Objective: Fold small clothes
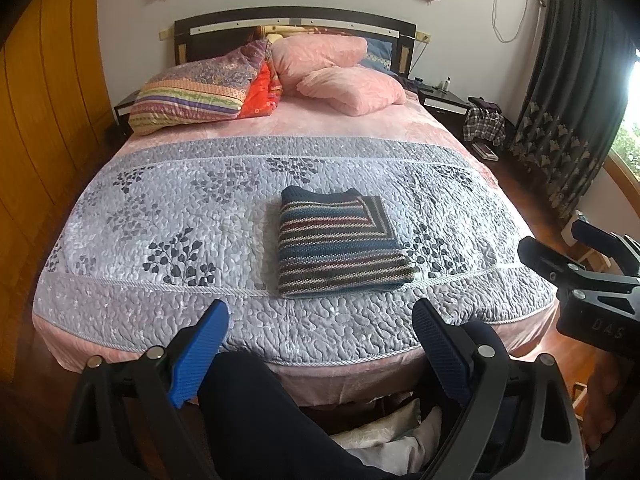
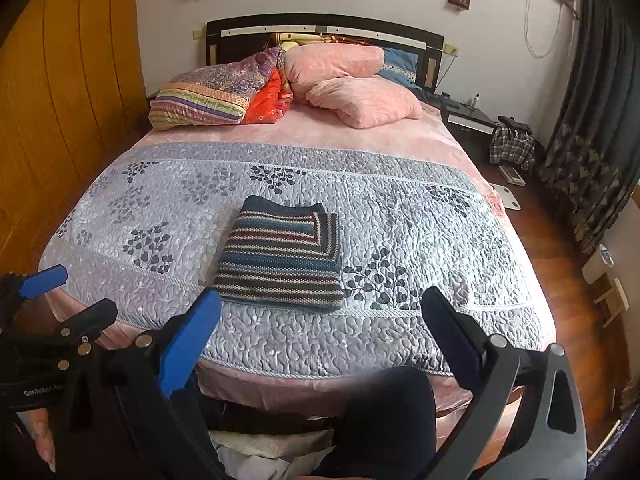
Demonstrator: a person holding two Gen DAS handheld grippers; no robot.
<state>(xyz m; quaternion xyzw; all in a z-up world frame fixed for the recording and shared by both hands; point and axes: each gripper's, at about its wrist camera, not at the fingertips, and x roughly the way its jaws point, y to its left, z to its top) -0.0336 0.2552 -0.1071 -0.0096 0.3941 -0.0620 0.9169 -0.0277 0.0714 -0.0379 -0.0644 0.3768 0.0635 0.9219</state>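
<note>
White letters "DAS" showed on the black body of the right gripper (image 1: 568, 248) where it entered the left wrist view, and "GenRobot" could be read on the left gripper (image 2: 64, 296) at the edge of the right wrist view, the rest of that word cut off. The room was a bedroom: a bed (image 1: 280, 364) in pink sheets under a grey quilted bedspread (image 1: 160, 208) printed with dark leaf sprays, a dark headboard (image 1: 296, 20), pale walls with two small wall lamps, a wooden wardrobe (image 1: 44, 120) on the left and dark patterned curtains (image 1: 568, 100) by a window on the right. The folded striped sweater (image 1: 340, 244) lay flat on the bedspread near the foot of the bed, untouched by either gripper. Both grippers hung short of the mattress edge with fingers spread apart and nothing between them. Pink pillows (image 1: 344, 72) and a folded multicoloured quilt (image 1: 200, 88) sat by the headboard. A plaid garment (image 1: 484, 124) lay heaped beside a bedside table (image 1: 444, 100). The person's dark trouser leg (image 1: 256, 412) filled the foreground between the fingers
</note>
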